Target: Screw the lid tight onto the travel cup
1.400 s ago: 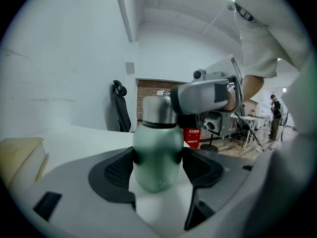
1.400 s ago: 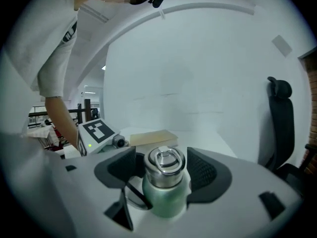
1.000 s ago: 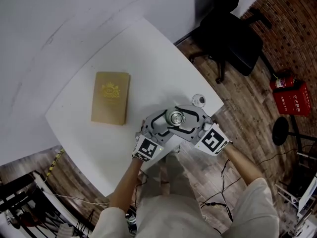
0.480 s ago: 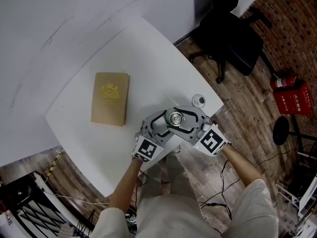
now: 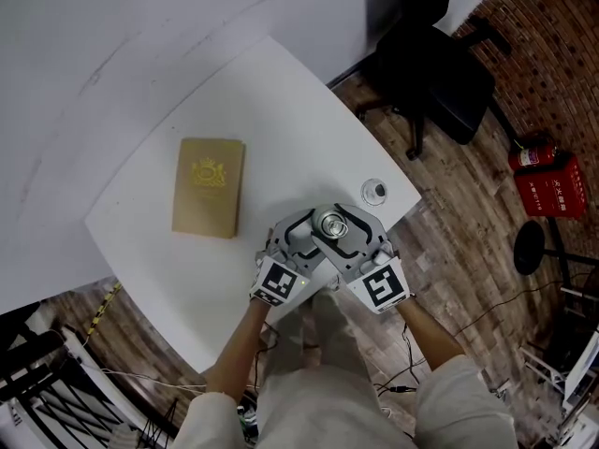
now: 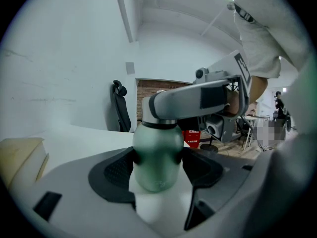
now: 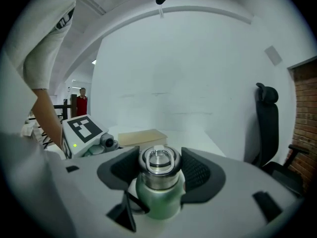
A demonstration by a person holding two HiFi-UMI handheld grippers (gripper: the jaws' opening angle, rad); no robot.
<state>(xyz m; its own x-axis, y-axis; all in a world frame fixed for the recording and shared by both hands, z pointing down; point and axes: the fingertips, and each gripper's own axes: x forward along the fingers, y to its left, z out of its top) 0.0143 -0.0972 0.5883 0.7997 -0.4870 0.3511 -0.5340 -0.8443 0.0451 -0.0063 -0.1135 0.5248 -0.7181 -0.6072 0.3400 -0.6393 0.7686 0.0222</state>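
Observation:
A green travel cup stands on the white table near its front edge. My left gripper is shut on the cup's body, with a dark pad pressing each side. The silver lid with its ring handle sits on the cup's neck, and my right gripper is shut on it from above the body. In the head view both grippers meet around the lid, the left gripper coming from the lower left and the right gripper from the lower right.
A tan book lies flat to the left of the cup. A small round object sits by the table's right edge. Beyond the table stand a black office chair and a red crate on the wooden floor.
My right gripper has swung clockwise round the cup, its marker cube moving from the right side towards the person. The left gripper and the cup have stayed put.

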